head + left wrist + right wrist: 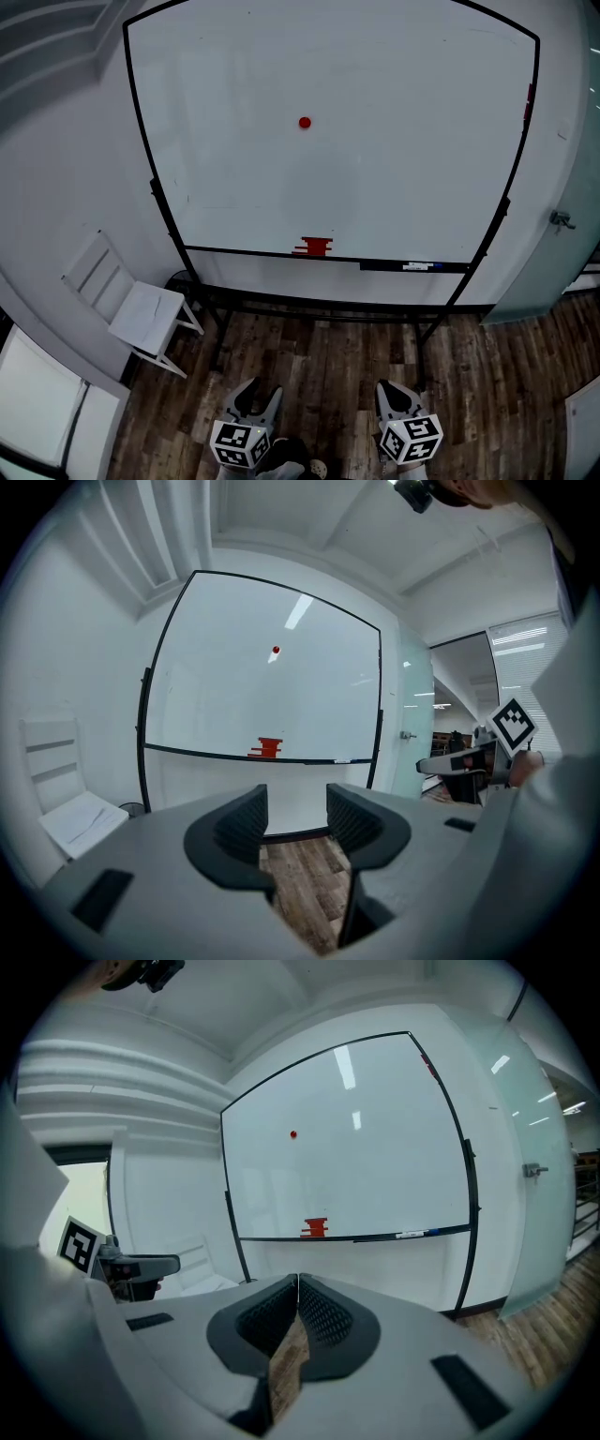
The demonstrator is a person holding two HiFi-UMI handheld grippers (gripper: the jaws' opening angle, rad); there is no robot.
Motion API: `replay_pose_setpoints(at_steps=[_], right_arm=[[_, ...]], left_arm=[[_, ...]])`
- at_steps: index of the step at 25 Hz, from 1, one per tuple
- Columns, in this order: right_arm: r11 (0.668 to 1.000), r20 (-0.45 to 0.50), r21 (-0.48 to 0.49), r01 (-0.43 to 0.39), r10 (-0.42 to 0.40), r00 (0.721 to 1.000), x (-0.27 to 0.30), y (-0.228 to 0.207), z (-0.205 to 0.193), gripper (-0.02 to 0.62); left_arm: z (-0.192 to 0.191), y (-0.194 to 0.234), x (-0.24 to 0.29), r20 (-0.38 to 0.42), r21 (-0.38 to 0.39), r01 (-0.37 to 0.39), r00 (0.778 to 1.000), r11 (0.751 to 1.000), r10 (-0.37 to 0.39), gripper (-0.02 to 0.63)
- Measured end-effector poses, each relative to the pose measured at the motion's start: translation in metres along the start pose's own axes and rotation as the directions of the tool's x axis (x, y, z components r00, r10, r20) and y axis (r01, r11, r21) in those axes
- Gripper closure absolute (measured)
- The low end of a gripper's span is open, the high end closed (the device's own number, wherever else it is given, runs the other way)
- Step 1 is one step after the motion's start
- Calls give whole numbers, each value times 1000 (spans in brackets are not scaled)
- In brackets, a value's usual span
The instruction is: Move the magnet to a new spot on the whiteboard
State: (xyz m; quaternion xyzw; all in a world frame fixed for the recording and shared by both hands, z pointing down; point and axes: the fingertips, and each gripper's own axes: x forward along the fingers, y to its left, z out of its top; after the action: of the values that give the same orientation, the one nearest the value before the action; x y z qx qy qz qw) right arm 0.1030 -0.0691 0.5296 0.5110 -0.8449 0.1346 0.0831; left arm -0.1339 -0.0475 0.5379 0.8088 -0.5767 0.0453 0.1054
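Observation:
A small round red magnet (305,123) sticks on the large whiteboard (403,141), a little left of its middle and in its upper half. It also shows as a red dot, the magnet (276,650) in the left gripper view and the magnet (293,1134) in the right gripper view. Both grippers hang low over the floor, far short of the board. My left gripper (255,401) stands open with nothing between its jaws (295,819). My right gripper (394,399) is shut, its tips touching (298,1283), and holds nothing.
A red eraser (315,247) and markers (417,266) lie on the board's tray. A white chair (131,305) stands at the left by the wall. A glass door (562,220) is at the right. Wooden floor (328,366) lies between me and the board's stand.

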Motion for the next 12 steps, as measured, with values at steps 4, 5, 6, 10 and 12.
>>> replay_pose_setpoints(at_steps=[4, 5, 6, 10, 12], right_arm=[[1000, -14, 3, -8, 8, 1000, 8, 0, -5, 568], [1000, -15, 3, -7, 8, 1000, 10, -2, -6, 568], [1000, -15, 2, -4, 4, 1000, 12, -5, -6, 568], [1000, -16, 6, 19, -19, 1000, 27, -21, 0, 568], [1000, -10, 0, 17, -17, 1000, 40, -25, 8, 568]], left_arm=[[-5, 6, 7, -12, -4, -7, 1000, 1000, 7, 414], [-6, 8, 11, -12, -4, -7, 1000, 1000, 7, 414], [-6, 8, 15, -12, -3, -5, 1000, 1000, 5, 414], [0, 12, 38, -4, 1, 7, 1000, 1000, -7, 414], [6, 17, 53, -1, 3, 9, 1000, 1000, -9, 414]])
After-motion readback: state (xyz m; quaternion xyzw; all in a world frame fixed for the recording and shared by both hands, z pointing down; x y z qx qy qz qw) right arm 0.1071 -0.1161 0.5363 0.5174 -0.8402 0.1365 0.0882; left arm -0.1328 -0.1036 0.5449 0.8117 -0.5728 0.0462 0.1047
